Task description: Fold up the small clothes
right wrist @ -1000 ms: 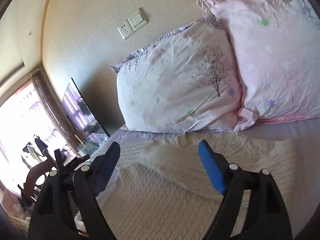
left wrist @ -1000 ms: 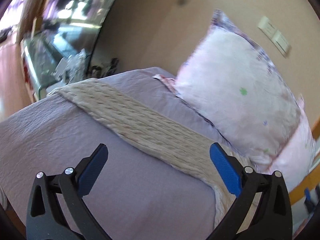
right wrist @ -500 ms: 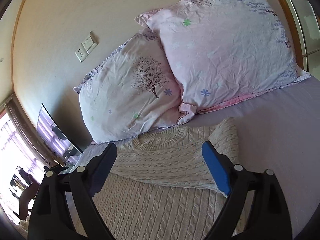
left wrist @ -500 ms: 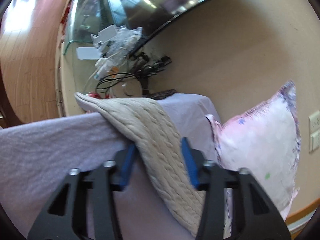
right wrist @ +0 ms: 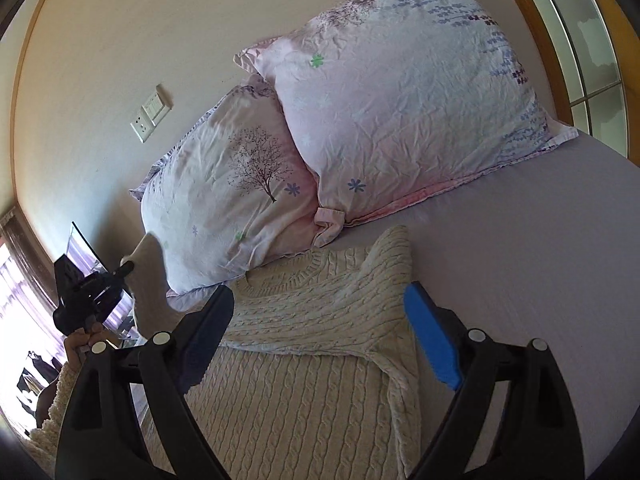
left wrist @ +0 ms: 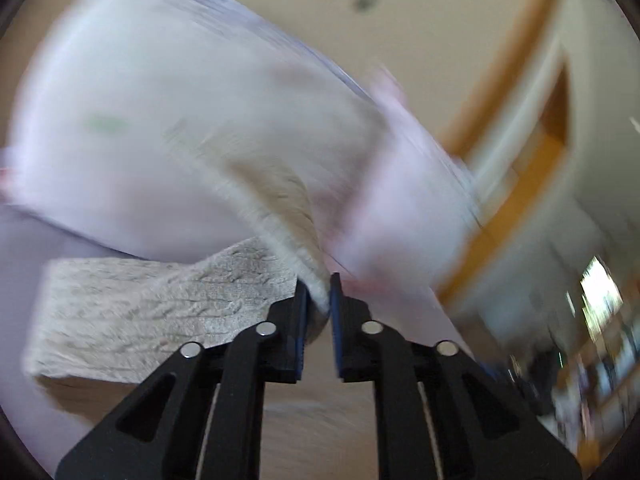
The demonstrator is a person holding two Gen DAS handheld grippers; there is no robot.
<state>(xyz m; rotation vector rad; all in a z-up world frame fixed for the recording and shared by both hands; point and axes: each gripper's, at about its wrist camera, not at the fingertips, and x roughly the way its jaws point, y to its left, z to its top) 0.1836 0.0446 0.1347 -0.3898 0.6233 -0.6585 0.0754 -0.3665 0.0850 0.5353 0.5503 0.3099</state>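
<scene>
Left wrist view: the left gripper, wide open a second ago, is now clamped on the sleeve of a cream sweater and lifting it off the bed before two pillows. Right wrist view: the right gripper hovers open over the sweater's folded right sleeve. Folding the left sleeve across likely comes next.

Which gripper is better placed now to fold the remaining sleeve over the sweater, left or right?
Left. The left gripper is shut on the sleeve, lifted in front of the pillows. The right gripper hangs open above the sweater, holding nothing.
</scene>
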